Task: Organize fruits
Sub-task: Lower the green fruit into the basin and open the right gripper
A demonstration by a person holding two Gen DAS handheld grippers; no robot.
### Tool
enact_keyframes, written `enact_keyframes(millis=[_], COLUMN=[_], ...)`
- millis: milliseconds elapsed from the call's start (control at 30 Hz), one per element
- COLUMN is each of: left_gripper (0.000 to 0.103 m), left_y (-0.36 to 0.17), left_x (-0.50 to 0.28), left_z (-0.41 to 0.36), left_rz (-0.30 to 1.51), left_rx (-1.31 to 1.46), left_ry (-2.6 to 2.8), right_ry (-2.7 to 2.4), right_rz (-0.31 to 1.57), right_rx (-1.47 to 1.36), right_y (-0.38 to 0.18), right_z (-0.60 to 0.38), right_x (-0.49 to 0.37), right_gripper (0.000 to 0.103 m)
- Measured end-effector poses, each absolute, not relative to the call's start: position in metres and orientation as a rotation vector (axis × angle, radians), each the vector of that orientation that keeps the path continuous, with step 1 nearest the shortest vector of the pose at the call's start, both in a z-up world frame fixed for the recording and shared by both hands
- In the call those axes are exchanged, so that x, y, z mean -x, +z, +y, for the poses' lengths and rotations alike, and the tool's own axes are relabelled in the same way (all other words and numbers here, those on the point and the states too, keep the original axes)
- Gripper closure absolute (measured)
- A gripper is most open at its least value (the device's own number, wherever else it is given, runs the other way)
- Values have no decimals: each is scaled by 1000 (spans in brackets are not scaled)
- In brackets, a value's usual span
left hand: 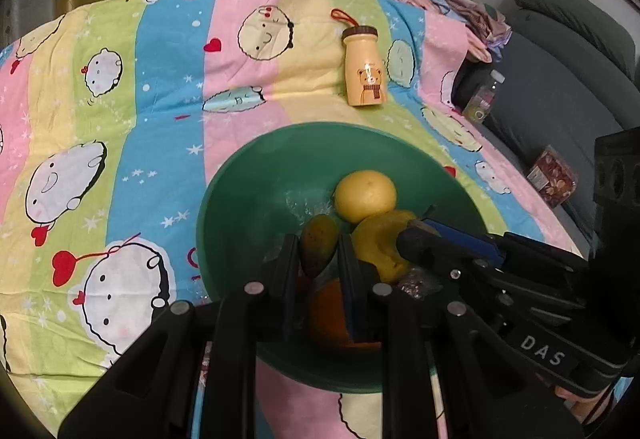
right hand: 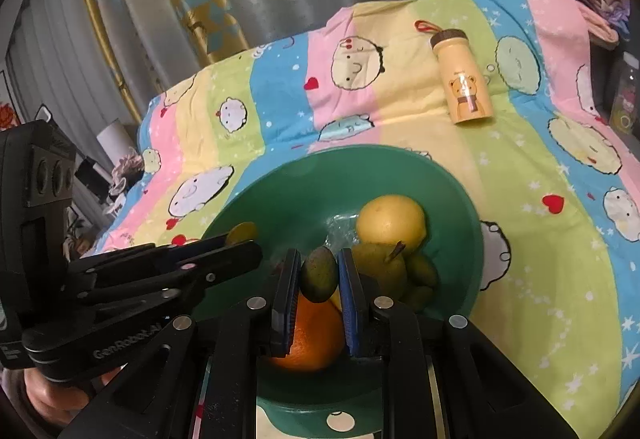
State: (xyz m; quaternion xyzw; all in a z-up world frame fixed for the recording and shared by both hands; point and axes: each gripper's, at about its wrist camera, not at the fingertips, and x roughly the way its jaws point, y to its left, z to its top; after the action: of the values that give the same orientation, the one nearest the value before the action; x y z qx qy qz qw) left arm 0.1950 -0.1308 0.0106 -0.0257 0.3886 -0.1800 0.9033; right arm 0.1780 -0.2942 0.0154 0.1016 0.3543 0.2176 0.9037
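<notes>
Left gripper [left hand: 318, 241], clenched on a small yellow-brown fruit [left hand: 318, 253], above the green bowl [left hand: 248, 179] on the patterned sheet [left hand: 160, 79]. Right gripper [right hand: 319, 256], clenched on a small green fruit [right hand: 319, 275], over an orange [right hand: 314, 335]; pear [right hand: 380, 267] and yellow citrus [right hand: 390, 219] lie in the bowl to its right.

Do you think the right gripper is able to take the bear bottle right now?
Probably not yet: the right gripper is shut on a small green fruit over the bowl; the bear bottle itself lies unobstructed beyond.
</notes>
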Motion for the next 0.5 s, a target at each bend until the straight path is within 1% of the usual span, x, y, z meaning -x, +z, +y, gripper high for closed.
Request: enact_keyframes(millis=[500], left_gripper=[84], left_y=[4], left_x=[-199], left_z=[-135], left_rz=[831], left_rx=[14], left_ry=[-357], right_ry=[448], right_rz=[743], right_rx=[-203], right_y=[12], right_z=[-292], right_x=[-180], right_gripper=[83])
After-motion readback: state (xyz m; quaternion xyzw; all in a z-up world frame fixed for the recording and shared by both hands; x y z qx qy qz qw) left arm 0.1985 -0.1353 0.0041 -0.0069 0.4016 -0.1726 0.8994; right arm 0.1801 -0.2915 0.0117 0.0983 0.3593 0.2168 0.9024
